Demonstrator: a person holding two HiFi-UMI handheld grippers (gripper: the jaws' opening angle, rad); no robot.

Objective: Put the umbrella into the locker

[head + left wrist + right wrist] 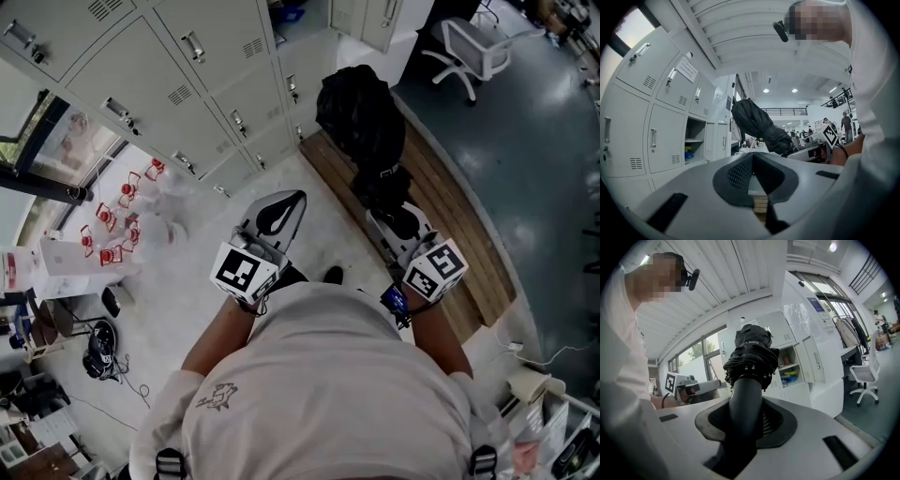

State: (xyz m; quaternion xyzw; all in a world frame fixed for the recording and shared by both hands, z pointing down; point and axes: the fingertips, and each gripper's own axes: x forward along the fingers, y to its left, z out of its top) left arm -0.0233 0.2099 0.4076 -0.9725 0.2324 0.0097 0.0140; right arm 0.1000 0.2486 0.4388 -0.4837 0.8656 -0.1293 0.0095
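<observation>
A: Your right tool (pixel 746 413) is clenched on the umbrella's (pixel 751 350) handle, so the folded canopy sticks out ahead of you, roughly level. Judging by that, you can feed it into a locker tip first.

B: Your left tool (pixel 752 171) is closed on nothing and sits beside the right 1, well clear of the umbrella. I think you keep it free for a door.

A: The handle is a smooth, matte black tube, round enough to seat between the pads. The canopy is crumpled black fabric, bunched fat, with small metal rib tips ringing its collar.

B: So the umbrella is in the air, not yet inside. The lockers (pixel 197 94) are pale sheet metal with slotted vents and bar handles. 1 open locker (pixel 790 369) shows a shelf.
</observation>
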